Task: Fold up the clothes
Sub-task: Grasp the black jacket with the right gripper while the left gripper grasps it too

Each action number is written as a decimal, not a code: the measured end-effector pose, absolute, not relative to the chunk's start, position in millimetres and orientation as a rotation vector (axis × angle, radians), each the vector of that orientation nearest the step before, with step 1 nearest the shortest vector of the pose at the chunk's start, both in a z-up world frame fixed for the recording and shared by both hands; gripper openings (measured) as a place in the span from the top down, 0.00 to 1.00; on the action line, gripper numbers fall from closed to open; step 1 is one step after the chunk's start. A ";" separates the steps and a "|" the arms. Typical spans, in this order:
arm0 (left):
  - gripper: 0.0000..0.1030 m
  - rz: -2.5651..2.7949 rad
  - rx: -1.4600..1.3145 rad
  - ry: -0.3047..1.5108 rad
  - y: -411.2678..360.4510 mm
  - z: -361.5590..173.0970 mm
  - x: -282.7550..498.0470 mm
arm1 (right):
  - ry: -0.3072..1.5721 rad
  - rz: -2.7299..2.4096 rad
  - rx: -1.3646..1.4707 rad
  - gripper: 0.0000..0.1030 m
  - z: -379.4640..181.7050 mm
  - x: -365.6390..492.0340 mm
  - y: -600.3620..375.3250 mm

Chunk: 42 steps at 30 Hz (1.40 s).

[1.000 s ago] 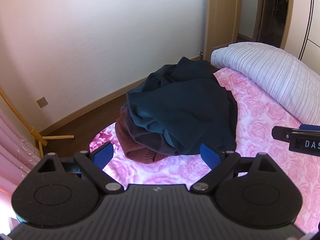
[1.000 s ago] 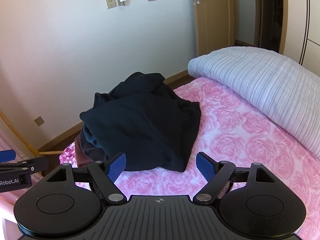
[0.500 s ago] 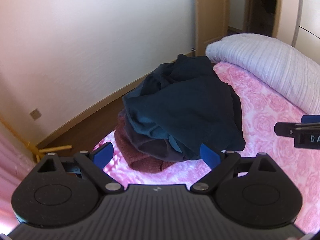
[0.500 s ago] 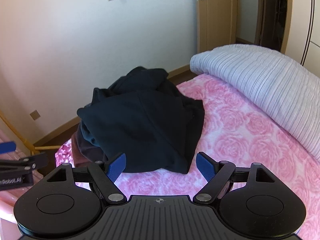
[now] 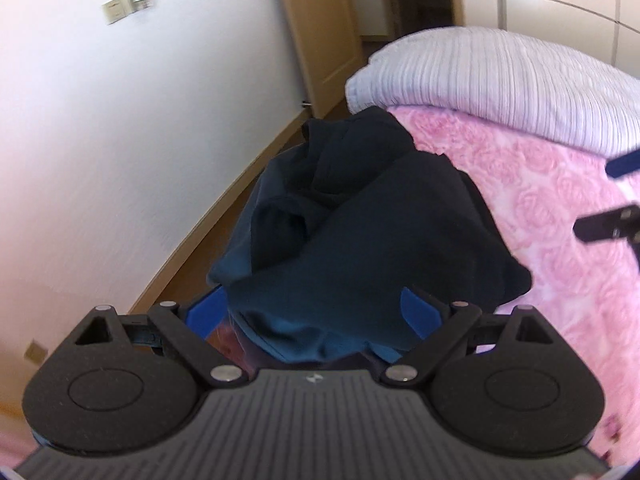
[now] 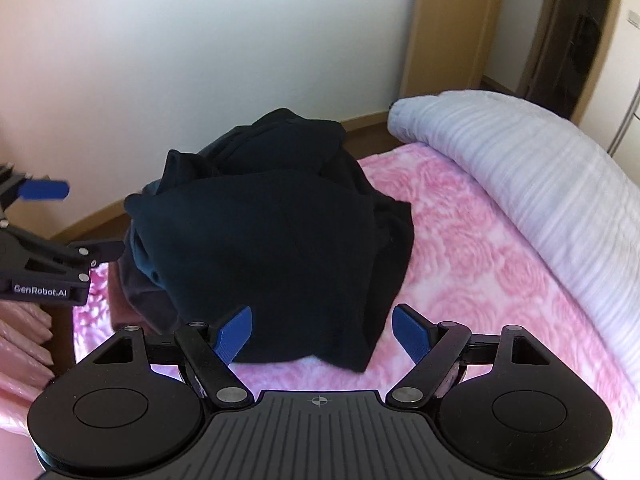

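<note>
While lying crumpled and unfolded in a dark heap of clothes (image 6: 276,232) at the corner of the pink bedspread (image 6: 472,264), with a maroon piece (image 6: 120,304) underneath, waiting on both the left gripper (image 5: 316,312) and right gripper (image 6: 320,332), closing in spread wide, grasping nothing, folding seemingly all ahead.

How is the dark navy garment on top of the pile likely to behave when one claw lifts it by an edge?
The dark navy garment lies in soft folds, so it will probably droop and unfurl. It drapes over clothes beneath, so it may drag them along.
</note>
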<state>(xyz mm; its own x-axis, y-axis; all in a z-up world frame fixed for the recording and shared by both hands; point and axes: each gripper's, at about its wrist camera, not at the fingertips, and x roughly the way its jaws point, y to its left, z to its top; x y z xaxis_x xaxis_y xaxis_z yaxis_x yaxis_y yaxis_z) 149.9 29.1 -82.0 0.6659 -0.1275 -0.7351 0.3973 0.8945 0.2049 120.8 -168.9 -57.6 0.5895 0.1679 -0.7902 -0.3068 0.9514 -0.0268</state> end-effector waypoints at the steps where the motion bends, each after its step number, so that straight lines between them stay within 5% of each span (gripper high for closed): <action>1: 0.10 -0.329 0.376 0.796 32.9 -86.8 157.8 | 0.901 0.280 -0.180 0.22 -59.8 127.1 -164.6; 14: 0.23 -0.613 0.532 0.800 53.1 -163.1 225.2 | 0.727 0.651 -0.915 0.22 -120.3 206.7 -75.5; 18: 0.52 -0.655 0.544 0.778 48.9 -176.3 220.5 | 0.656 0.750 -1.181 0.22 -162.0 224.1 -52.7; 22: 0.71 -0.645 0.518 0.774 50.5 -177.4 217.2 | 0.676 0.824 -1.258 0.22 -191.8 237.1 -43.4; 25: 0.79 -0.657 0.505 0.767 52.3 -171.0 211.8 | 0.740 0.827 -1.206 0.52 -194.1 239.1 -47.3; 26: 0.80 -0.668 0.511 0.759 51.6 -167.7 207.8 | 0.752 0.818 -1.197 0.85 -193.2 236.0 -50.2; 27: 0.81 -0.682 0.528 0.746 49.7 -163.6 202.0 | 0.760 0.811 -1.195 0.91 -192.3 231.7 -53.4; 42: 0.83 -1.096 0.695 0.480 -104.3 -77.9 -26.5 | 0.867 0.548 -0.958 0.95 -117.5 -17.4 -261.7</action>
